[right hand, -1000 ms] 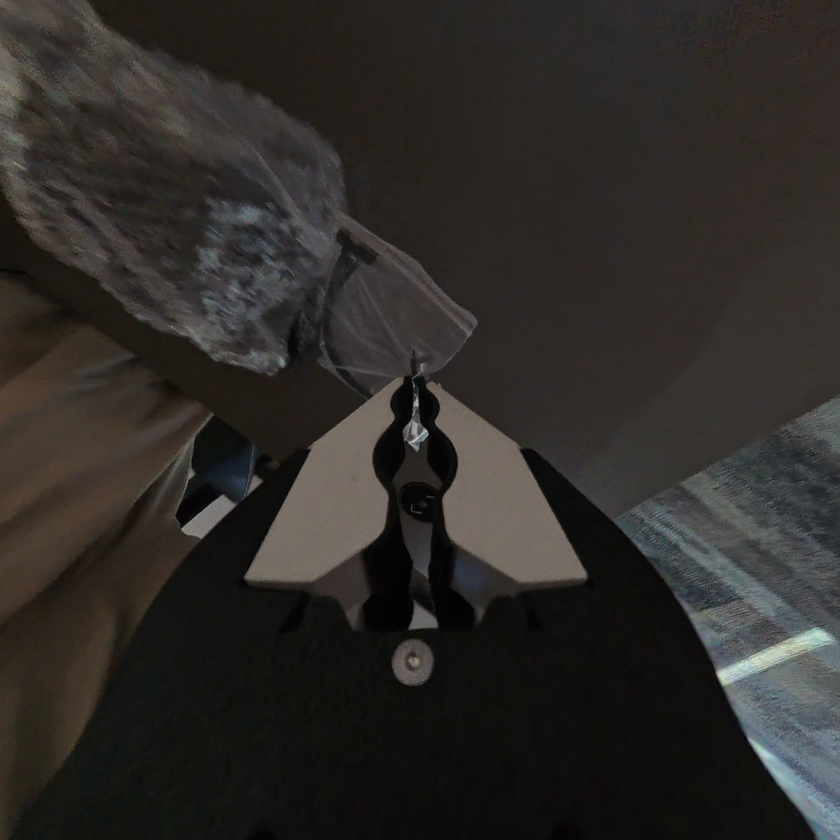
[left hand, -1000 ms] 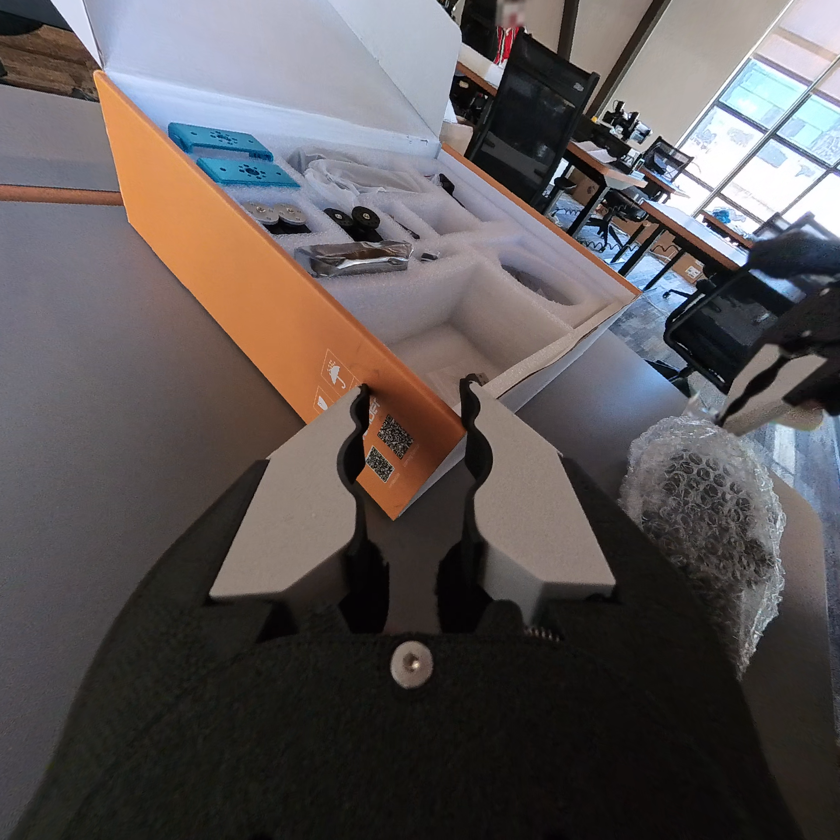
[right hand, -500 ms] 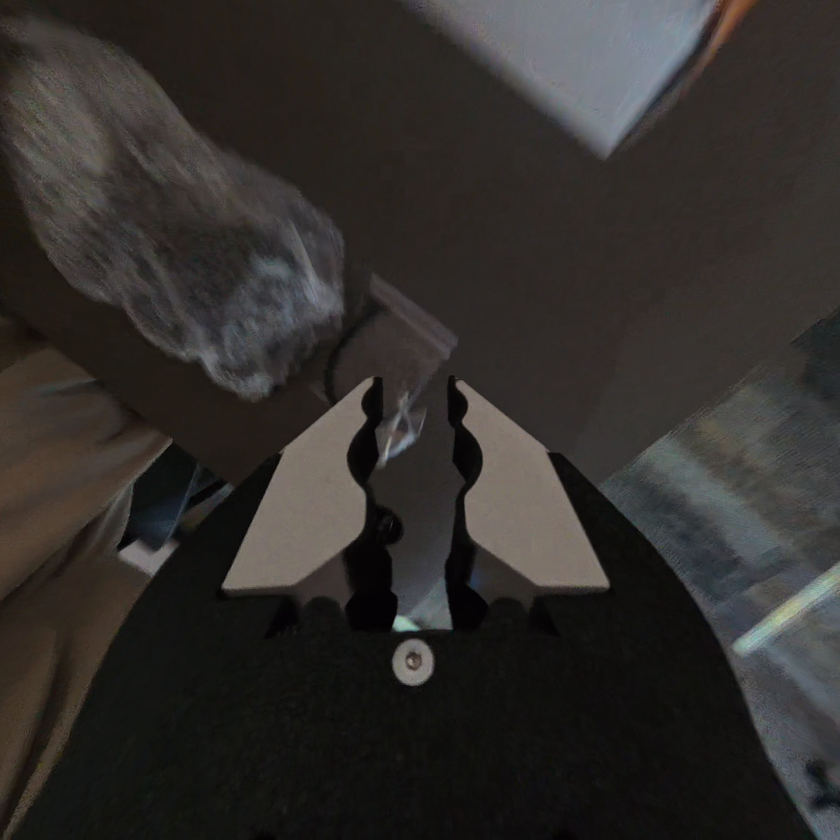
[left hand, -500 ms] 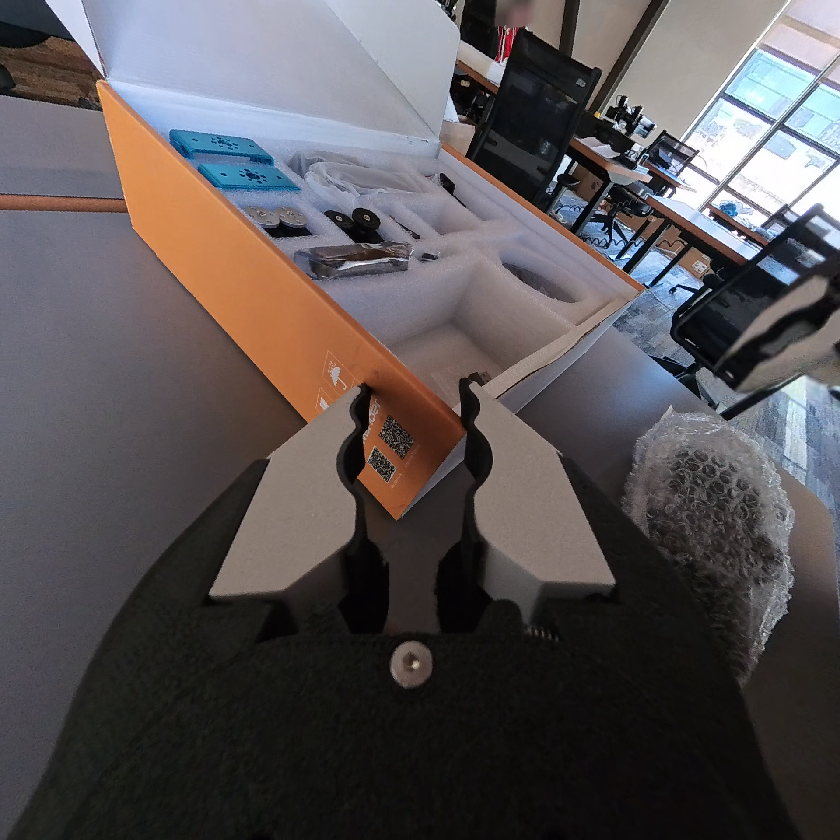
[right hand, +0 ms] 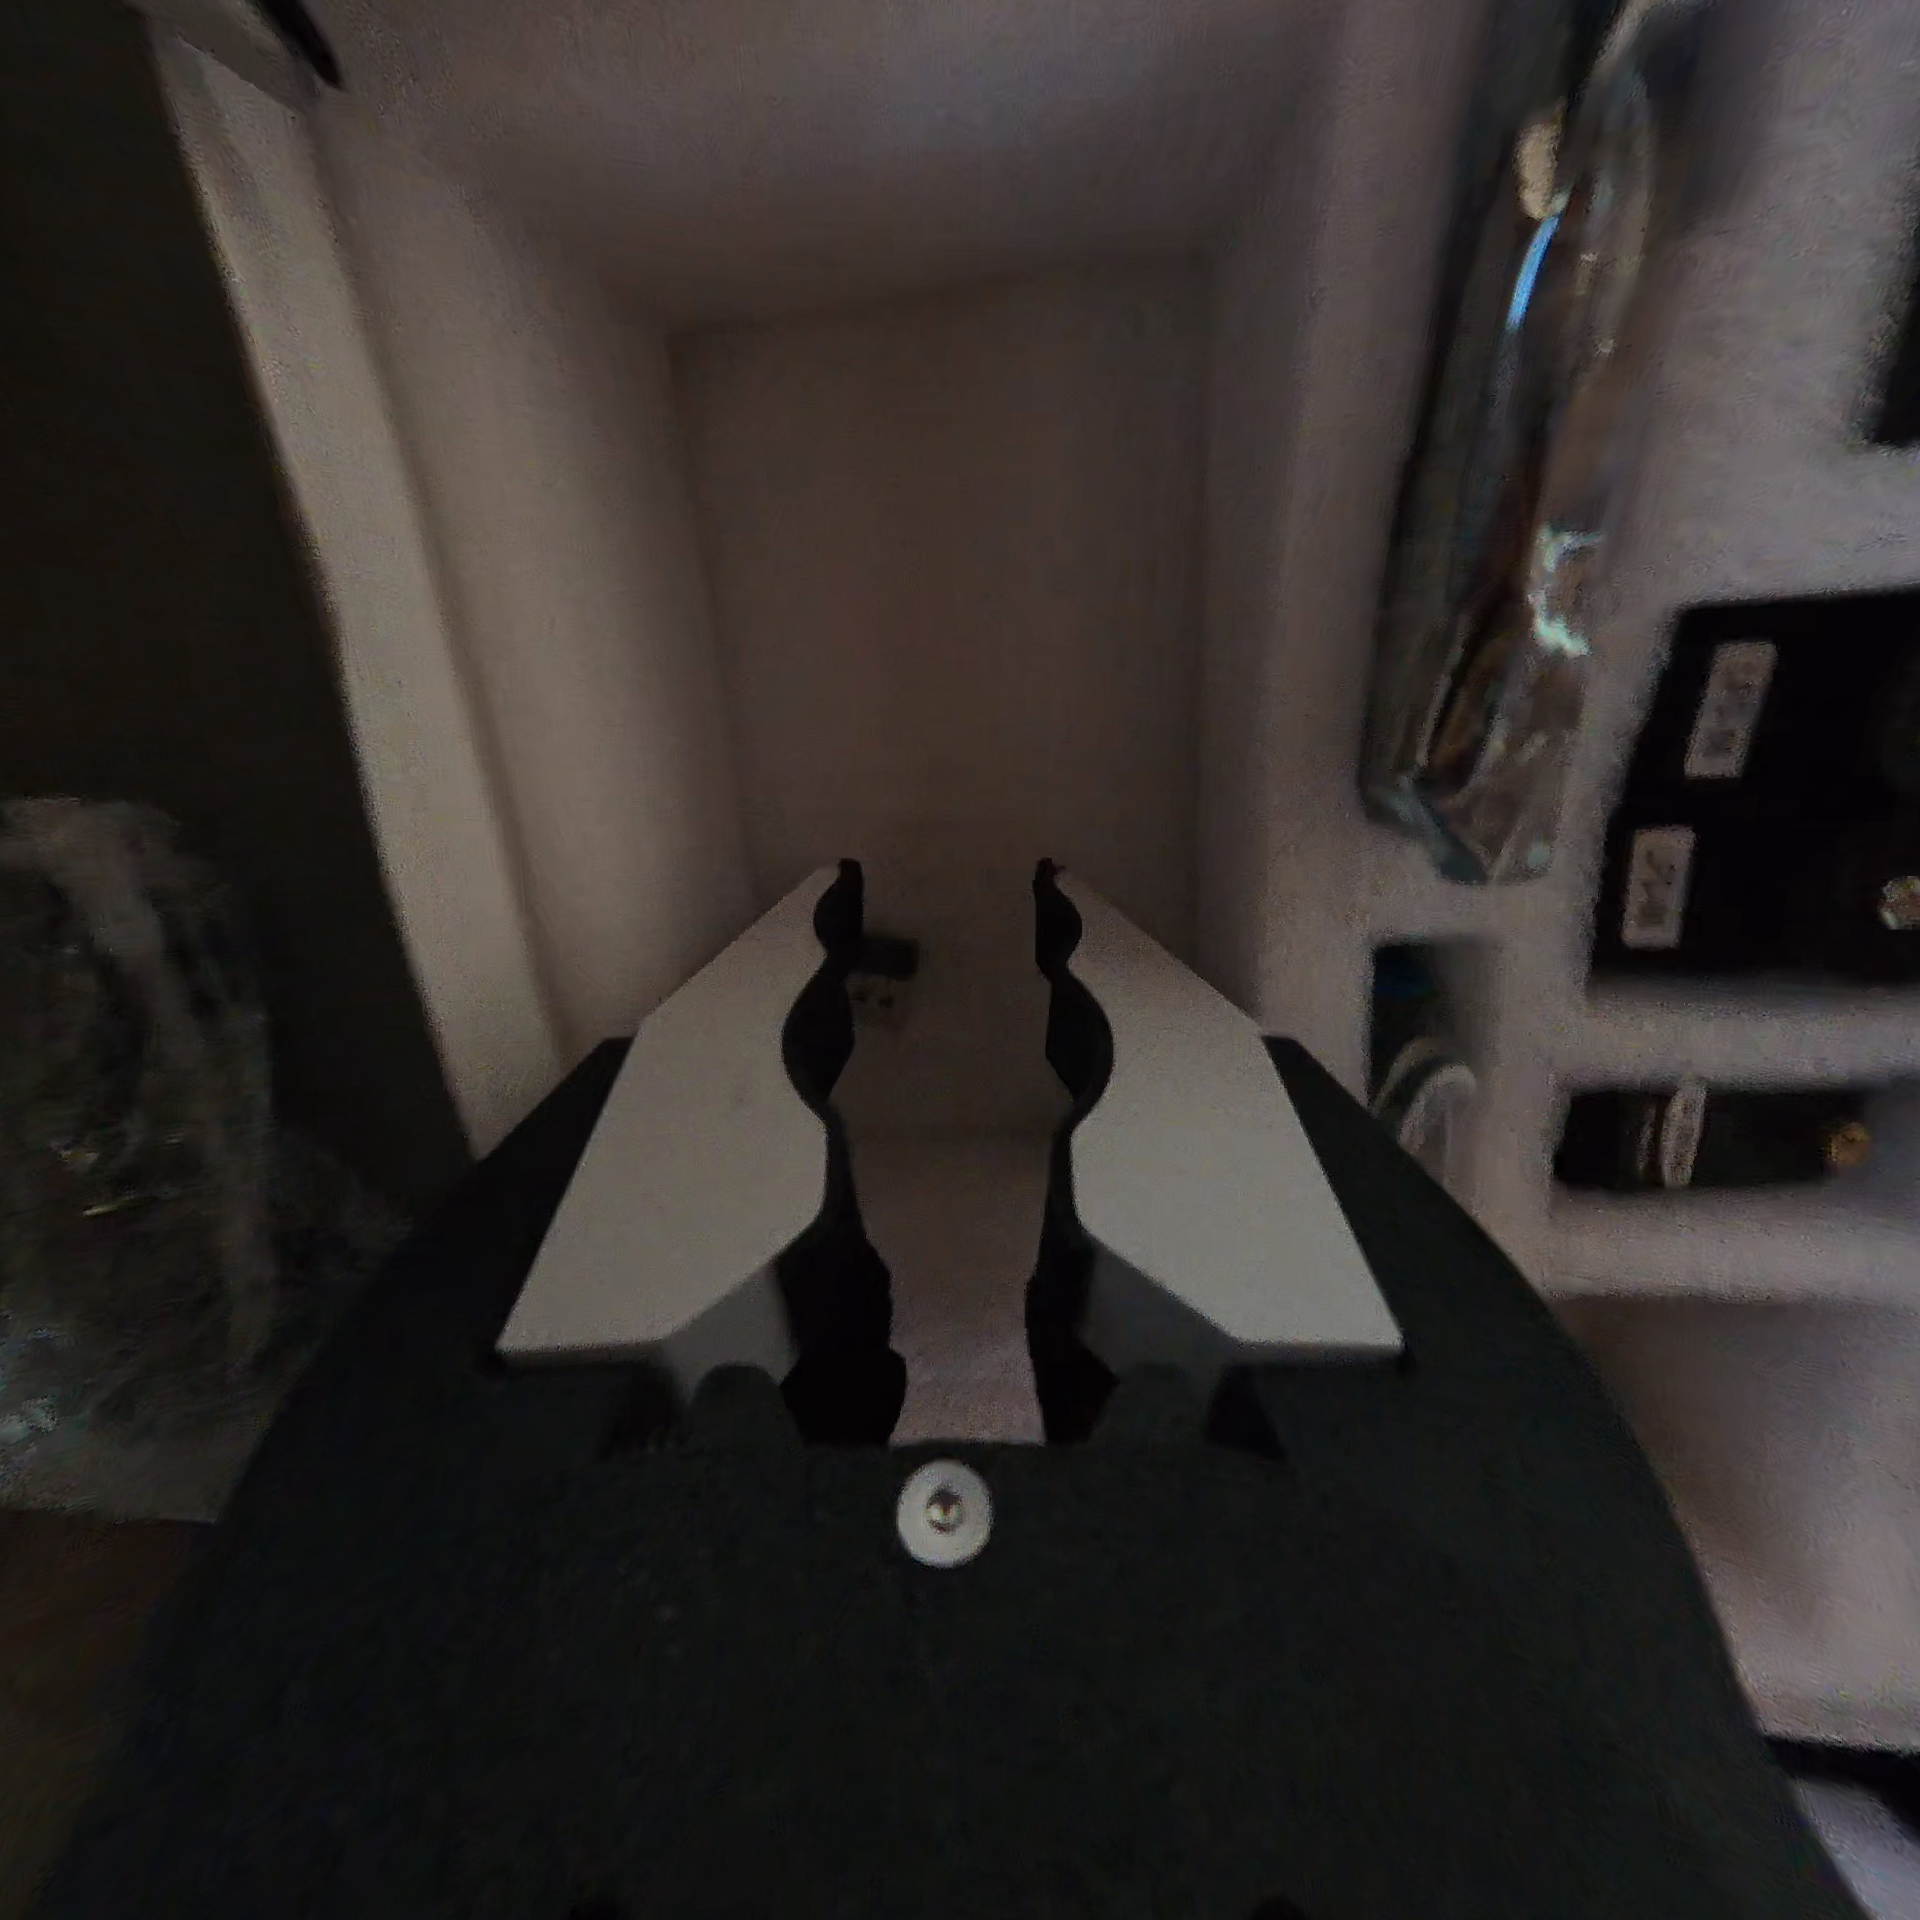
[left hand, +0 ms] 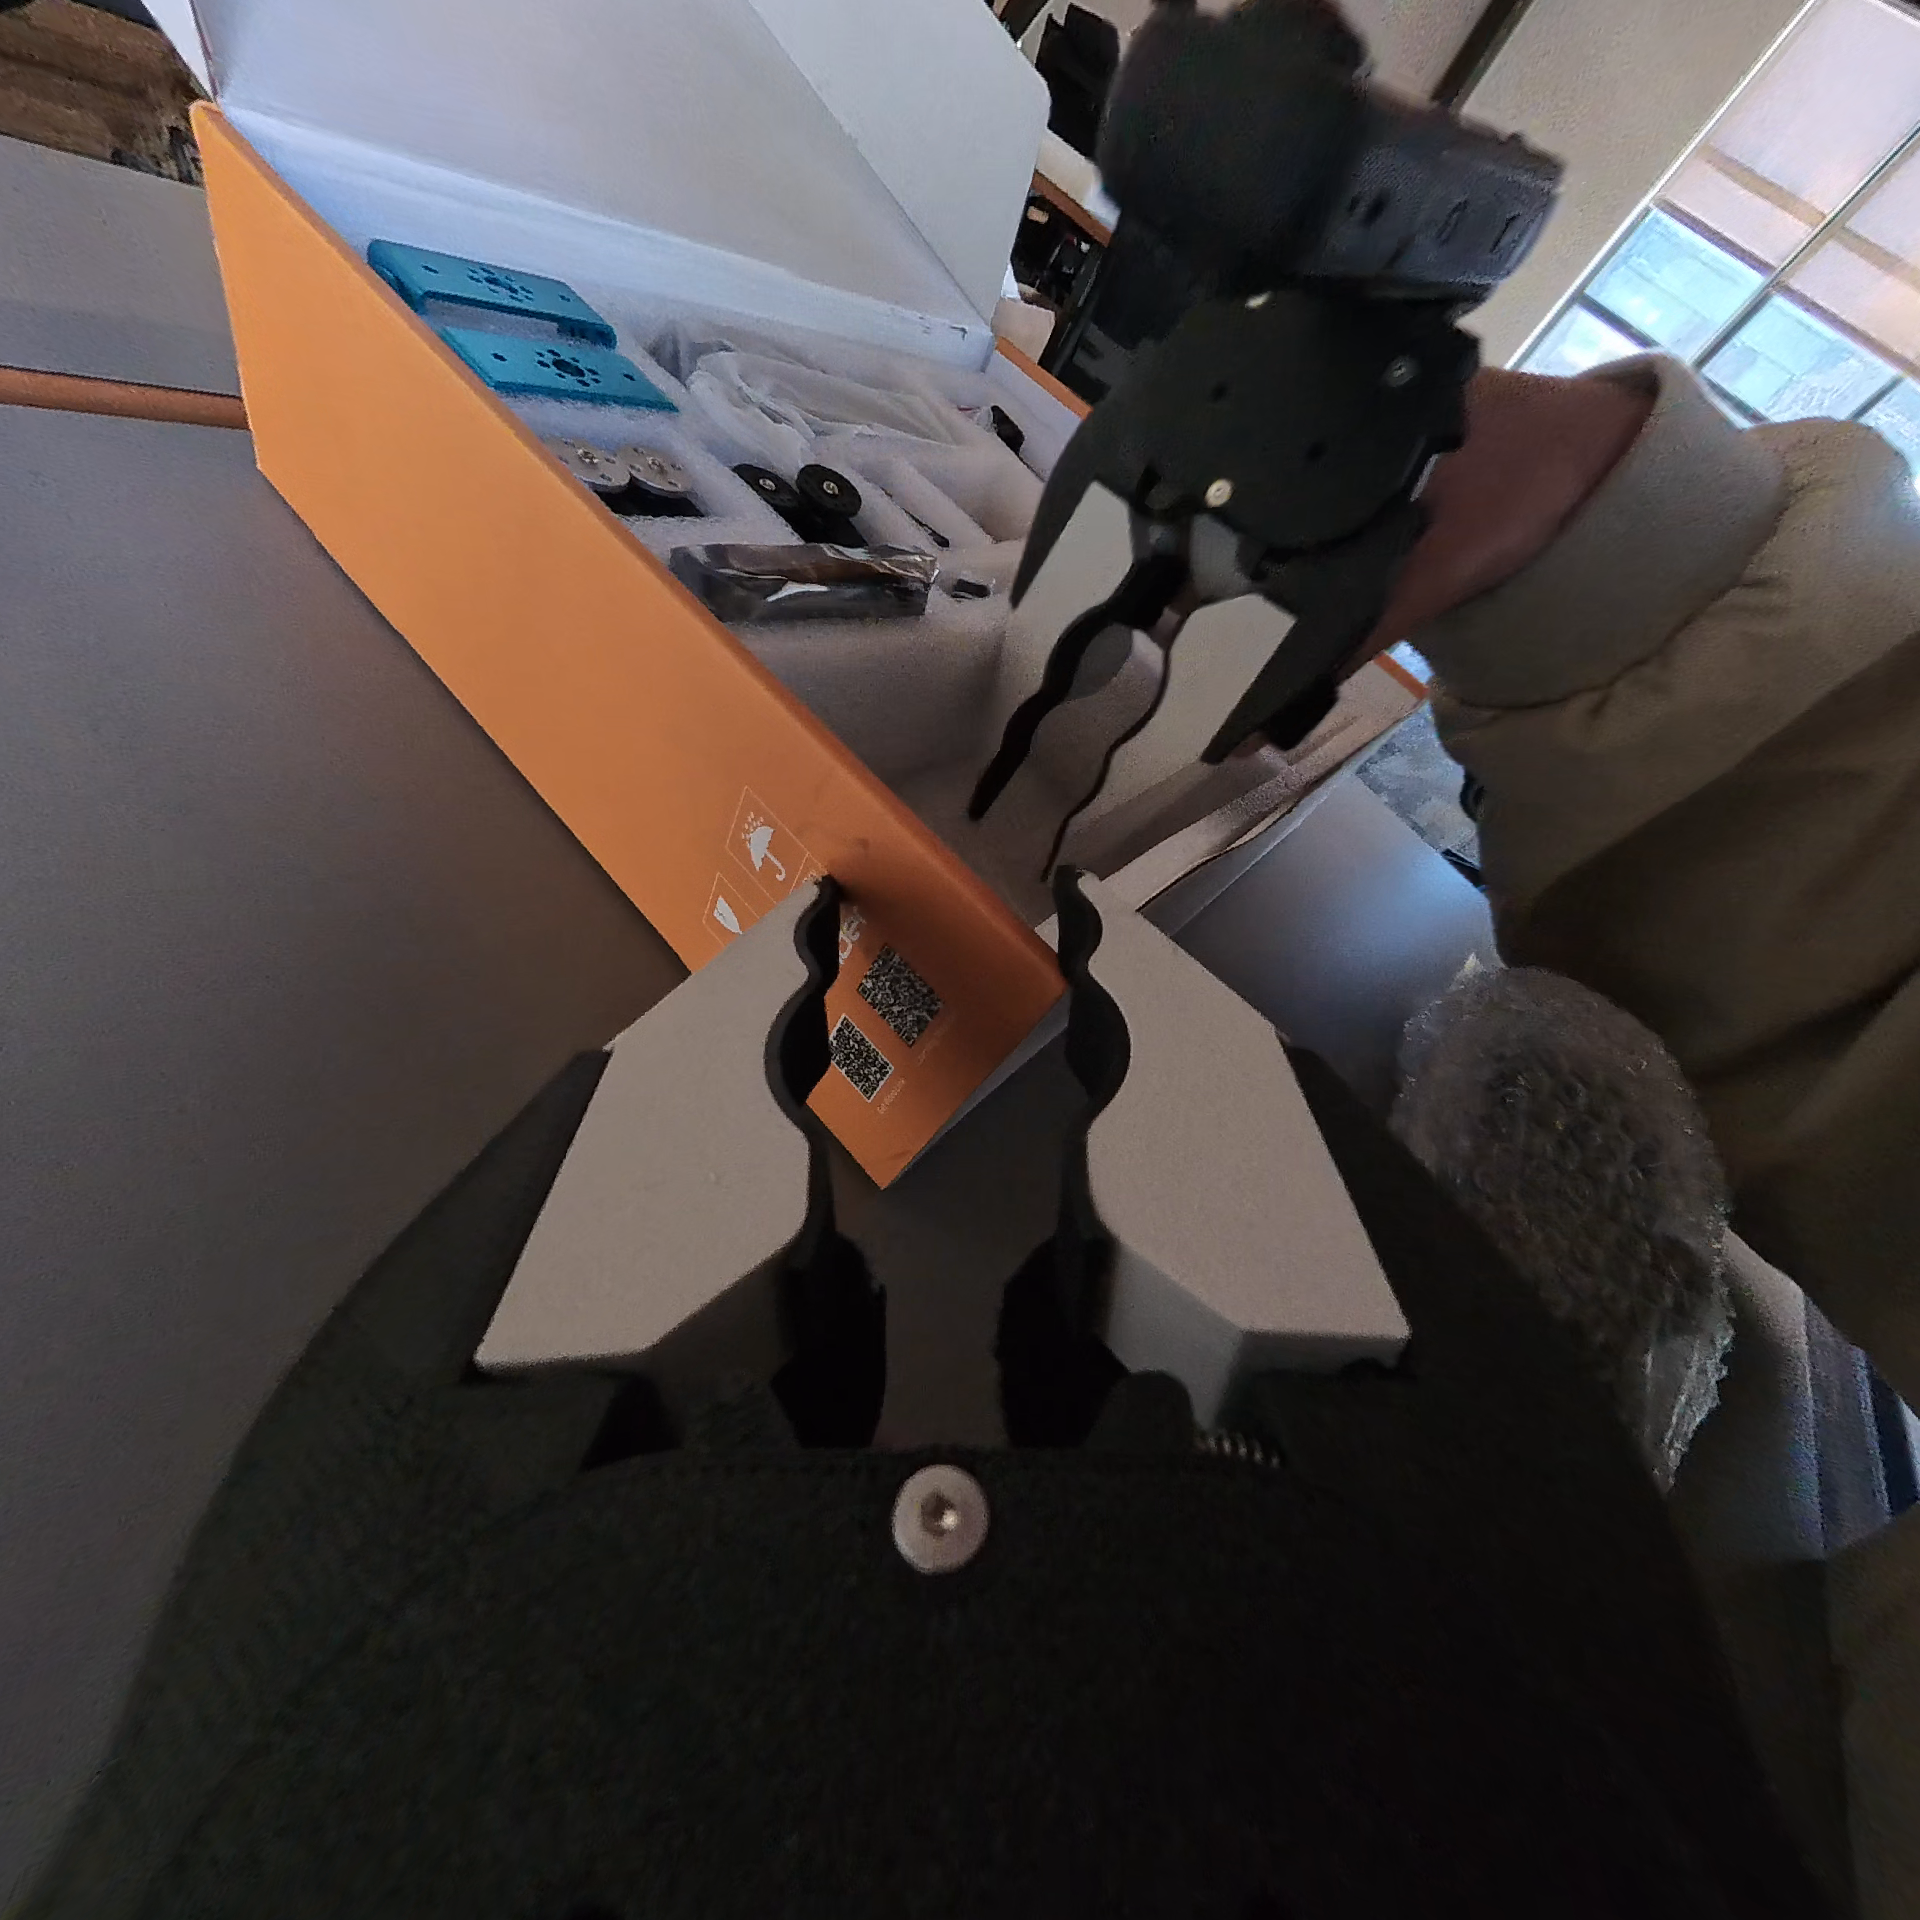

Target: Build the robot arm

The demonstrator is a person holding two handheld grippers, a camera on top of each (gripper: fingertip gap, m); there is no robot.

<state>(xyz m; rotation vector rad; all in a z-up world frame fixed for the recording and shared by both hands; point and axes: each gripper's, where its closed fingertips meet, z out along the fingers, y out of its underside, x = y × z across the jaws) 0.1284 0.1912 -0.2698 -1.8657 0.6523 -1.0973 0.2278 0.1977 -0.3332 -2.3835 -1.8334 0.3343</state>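
Note:
An open orange box (left hand: 540,623) with a white foam insert lies on the grey table. My left gripper (left hand: 940,883) is open and empty, its fingers on either side of the box's near corner. My right gripper (right hand: 943,864) is open and empty. It hangs fingers-down over the insert's large square compartment (right hand: 935,582), and it also shows in the left wrist view (left hand: 1013,836). A small dark part (right hand: 888,971) lies on the compartment floor beside the right gripper's left finger. A bubble-wrap bundle (left hand: 1558,1174) lies on the table to the right of my left gripper.
The foam holds two blue plates (left hand: 520,332), round metal and black parts (left hand: 800,488) and a shiny foil pouch (left hand: 800,582), which also shows in the right wrist view (right hand: 1507,540). The white lid (left hand: 623,135) stands open behind. A person's beige sleeve (left hand: 1683,727) is at right. There is about 12 cm between the tips of the two grippers. About 5 cm separates my right fingertips from the insert's large square compartment (right hand: 935,582). The bubble-wrap bundle (left hand: 1558,1174) is about 20 cm from both grippers' fingertips.
My right gripper let go of the clear plastic bag by the bubble wrap, opened, and swung over the box to the square compartment. My left gripper has stayed put.

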